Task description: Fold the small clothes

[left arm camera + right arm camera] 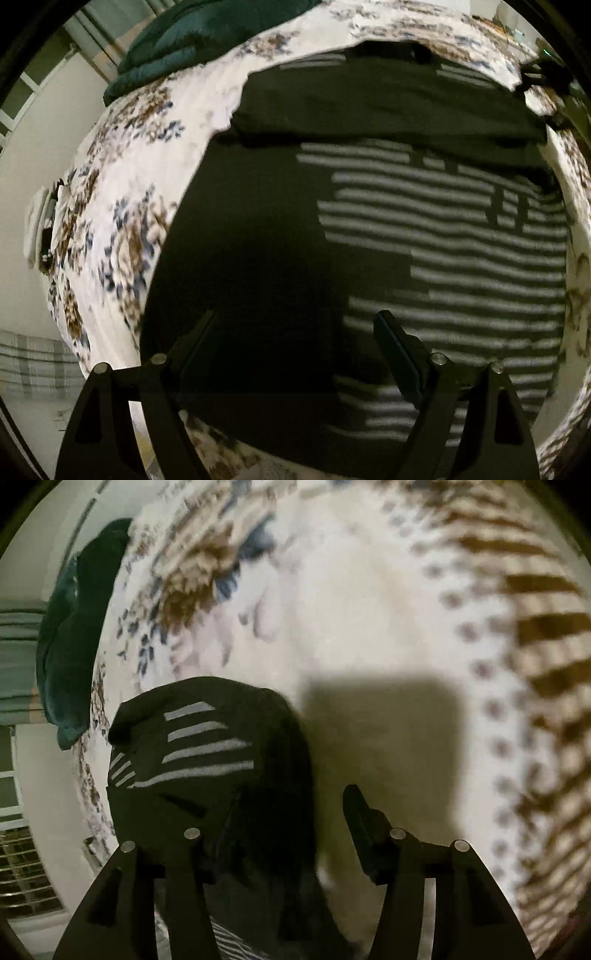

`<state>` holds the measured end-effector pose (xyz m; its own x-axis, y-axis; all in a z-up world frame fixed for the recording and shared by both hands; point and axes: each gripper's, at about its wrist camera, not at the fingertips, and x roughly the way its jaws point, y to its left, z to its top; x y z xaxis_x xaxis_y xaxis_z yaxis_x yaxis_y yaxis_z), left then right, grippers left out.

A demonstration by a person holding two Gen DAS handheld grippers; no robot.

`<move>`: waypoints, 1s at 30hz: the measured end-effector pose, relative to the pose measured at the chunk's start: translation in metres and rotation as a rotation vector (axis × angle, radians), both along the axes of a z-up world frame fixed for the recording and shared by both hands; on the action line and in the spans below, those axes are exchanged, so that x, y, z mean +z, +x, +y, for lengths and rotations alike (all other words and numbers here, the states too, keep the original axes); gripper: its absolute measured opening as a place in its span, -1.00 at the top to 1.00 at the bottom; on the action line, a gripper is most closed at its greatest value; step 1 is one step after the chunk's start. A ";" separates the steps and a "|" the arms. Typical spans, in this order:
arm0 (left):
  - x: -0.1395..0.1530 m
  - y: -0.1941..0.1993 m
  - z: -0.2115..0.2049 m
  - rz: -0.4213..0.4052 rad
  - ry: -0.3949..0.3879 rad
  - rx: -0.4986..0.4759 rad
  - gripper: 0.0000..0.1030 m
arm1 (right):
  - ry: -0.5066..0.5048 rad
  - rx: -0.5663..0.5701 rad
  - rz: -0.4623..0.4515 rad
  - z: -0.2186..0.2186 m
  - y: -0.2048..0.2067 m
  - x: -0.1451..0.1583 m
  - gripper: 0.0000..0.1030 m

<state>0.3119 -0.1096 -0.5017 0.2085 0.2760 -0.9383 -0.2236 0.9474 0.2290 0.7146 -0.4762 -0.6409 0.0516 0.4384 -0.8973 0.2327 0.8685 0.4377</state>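
Over the floral bedspread [122,155], the left gripper [295,325] hung wide and empty above the striped garment [424,229], while the right gripper [291,805], jaws partly apart, seemed empty beside a bunched part; pinching one fabric edge cleanly would have served best.

Both views are dim, with strong fisheye curvature and black vignetting at the edges. Motion blur softens the bedspread [369,609] pattern, most heavily toward the right edge of the right wrist view. A hard rectangular shadow [380,731] lies on the bedspread. The dark shirt [277,258] loses detail in its unlit left half.
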 end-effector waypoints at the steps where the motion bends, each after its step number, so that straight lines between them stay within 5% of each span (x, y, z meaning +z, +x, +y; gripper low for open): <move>1: -0.002 -0.003 -0.003 0.009 0.003 -0.002 -0.61 | -0.022 0.031 -0.002 0.006 0.002 -0.003 0.81; 4: -0.006 -0.011 -0.008 0.032 -0.002 -0.012 -0.61 | -0.173 0.096 -0.063 0.017 0.007 0.000 0.84; 8: -0.003 -0.015 -0.011 0.046 -0.021 -0.042 -0.61 | -0.144 0.060 -0.002 0.008 0.008 -0.010 0.78; 11: 0.011 -0.017 -0.010 0.018 -0.035 -0.049 -0.61 | -0.126 0.100 0.026 0.006 -0.010 0.012 0.05; 12: 0.017 -0.019 -0.010 0.007 -0.039 -0.054 -0.61 | -0.104 0.109 0.027 0.004 -0.024 0.023 -0.04; 16: 0.035 -0.026 -0.008 -0.017 -0.089 -0.083 -0.61 | -0.039 0.097 0.061 -0.024 -0.106 0.067 -0.08; 22: 0.032 -0.043 -0.039 -0.006 -0.177 -0.215 -0.61 | -0.084 0.014 0.127 -0.085 -0.236 0.097 -0.24; 27: -0.008 -0.071 -0.108 0.070 -0.244 -0.314 -0.61 | -0.129 0.028 0.108 -0.123 -0.286 0.076 -0.24; 30: -0.040 -0.083 -0.154 0.118 -0.255 -0.358 -0.61 | -0.126 0.054 0.049 -0.130 -0.275 0.048 -0.24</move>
